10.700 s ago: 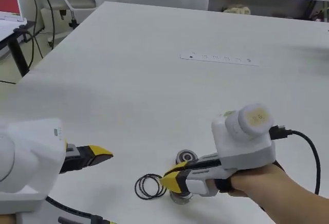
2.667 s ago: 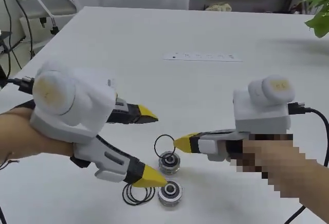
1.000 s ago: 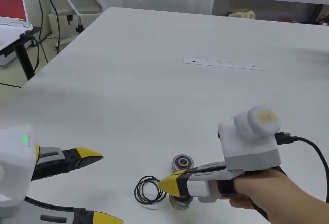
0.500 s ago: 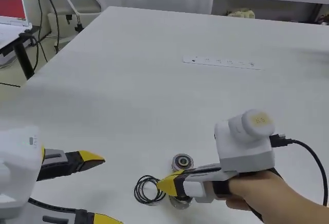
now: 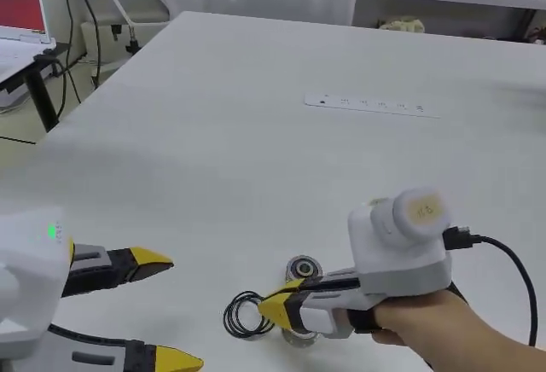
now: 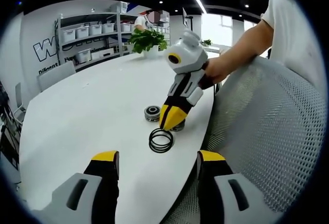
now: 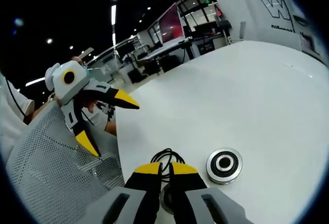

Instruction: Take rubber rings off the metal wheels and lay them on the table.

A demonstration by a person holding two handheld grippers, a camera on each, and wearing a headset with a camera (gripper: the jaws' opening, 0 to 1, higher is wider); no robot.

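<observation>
1. Right hand-held gripper (image 5: 273,306): its jaws are drawn together to a narrow slit. Whether a ring is nipped between them cannot be told. The tips point to the person's left and hang low above the counter (image 5: 256,133).
2. Near metal wheel (image 5: 297,337): it lies flat on the counter with its axle upright, directly beneath the right hand-held gripper's tips and partly hidden by them.
3. Loose rubber rings (image 5: 243,314): a small heap of black loops lies flat on the counter just beyond those tips, on the left side of the near wheel. In the right gripper view the heap sits straight ahead of the closed jaws.
4. Far metal wheel (image 5: 303,268): it lies flat, just beside the right hand-held gripper on its far side and apart from the heap. Whether it carries a ring is too small to tell.
5. Left hand-held gripper (image 6: 158,157): its jaws are wide apart and hold nothing. It is near the counter's front edge, well apart from the wheels, with the heap straight ahead along its jaws.
6. Governing relation (judgement): the right hand-held gripper is much the nearer, already over the near wheel. Because the axle stands upright, a ring would probably leave by a lift, followed by a short shift left onto the heap.
</observation>
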